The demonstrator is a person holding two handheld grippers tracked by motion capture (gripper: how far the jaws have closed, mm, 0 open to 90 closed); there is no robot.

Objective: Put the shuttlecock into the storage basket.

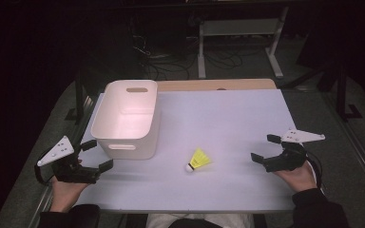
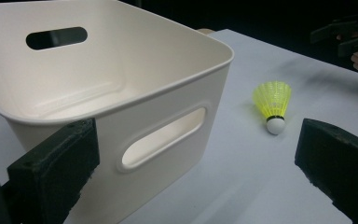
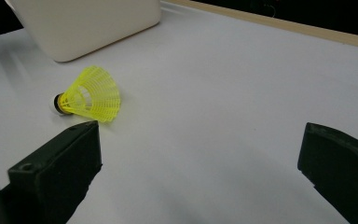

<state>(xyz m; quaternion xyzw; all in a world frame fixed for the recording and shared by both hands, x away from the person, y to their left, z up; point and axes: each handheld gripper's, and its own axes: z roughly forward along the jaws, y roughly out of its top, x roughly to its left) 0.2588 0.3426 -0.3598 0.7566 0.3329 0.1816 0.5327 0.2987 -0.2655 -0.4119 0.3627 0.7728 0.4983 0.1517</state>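
Note:
A yellow shuttlecock with a white cork tip lies on its side on the white table, just right of a white plastic bin. The bin has handle slots and nothing in it. My left gripper stands open at the table's left front, near the bin's front left corner. In the left gripper view the bin is close ahead and the shuttlecock lies beyond to the right. My right gripper stands open at the right front. In the right gripper view the shuttlecock lies ahead, left of the jaws.
A wooden strip runs along the table's far edge. Beyond it on the dark floor are a metal frame and cables. Bare tabletop lies between the shuttlecock and my right gripper.

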